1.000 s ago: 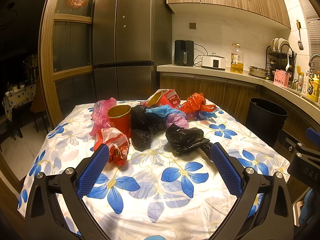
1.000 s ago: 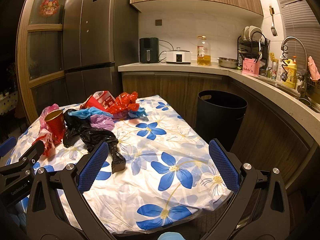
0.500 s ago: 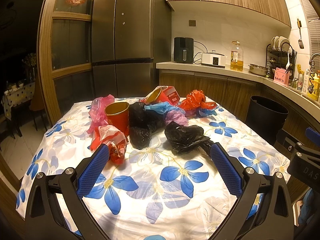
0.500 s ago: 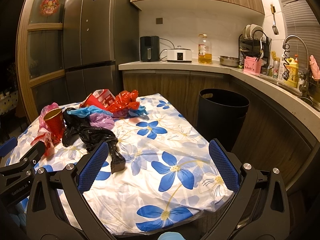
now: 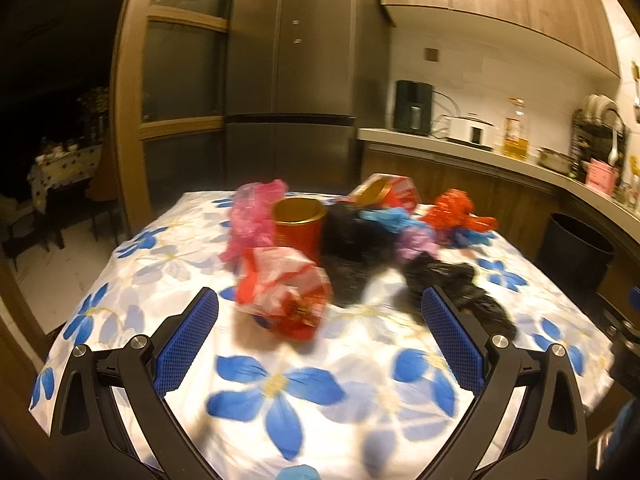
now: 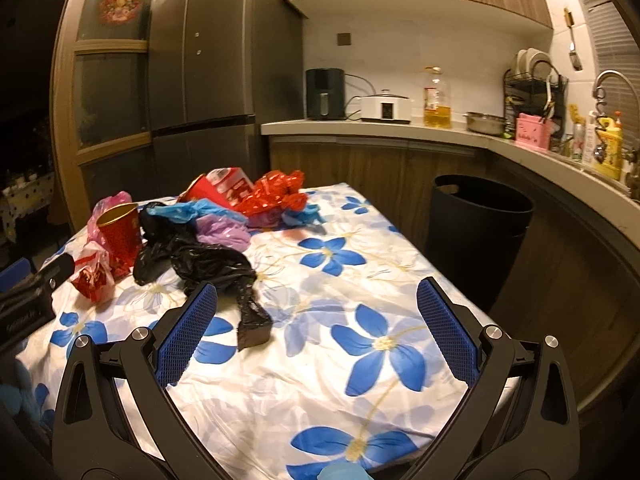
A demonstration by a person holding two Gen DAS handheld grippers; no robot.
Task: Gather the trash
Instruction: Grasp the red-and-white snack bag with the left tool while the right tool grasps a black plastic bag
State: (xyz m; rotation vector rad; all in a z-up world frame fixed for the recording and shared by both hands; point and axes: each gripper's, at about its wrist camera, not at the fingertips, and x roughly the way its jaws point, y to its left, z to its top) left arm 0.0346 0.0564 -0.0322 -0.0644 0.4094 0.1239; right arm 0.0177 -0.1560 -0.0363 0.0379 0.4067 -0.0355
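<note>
Trash lies heaped on the flowered tablecloth (image 5: 280, 384): a red-and-white wrapper (image 5: 282, 288), a red cup with a gold rim (image 5: 298, 226), a pink bag (image 5: 254, 212), black bags (image 5: 456, 284), blue and purple bags and a red bag (image 5: 456, 210). My left gripper (image 5: 320, 336) is open, just short of the red-and-white wrapper, which sits ahead between the blue pads. In the right wrist view the black bag (image 6: 208, 264) trails toward my open right gripper (image 6: 316, 328), whose left pad is near the bag's tail. A black bin (image 6: 480, 224) stands right of the table.
A tall fridge (image 6: 208, 72) rises behind the table. The counter (image 6: 400, 128) carries an air fryer, a cooker, an oil bottle and a dish rack. The left gripper's body (image 6: 28, 300) shows at the left edge of the right wrist view.
My left gripper has swung left and closer to the red-and-white wrapper, and its view is blurred. The right gripper has edged slightly forward over the table. Both stay open.
</note>
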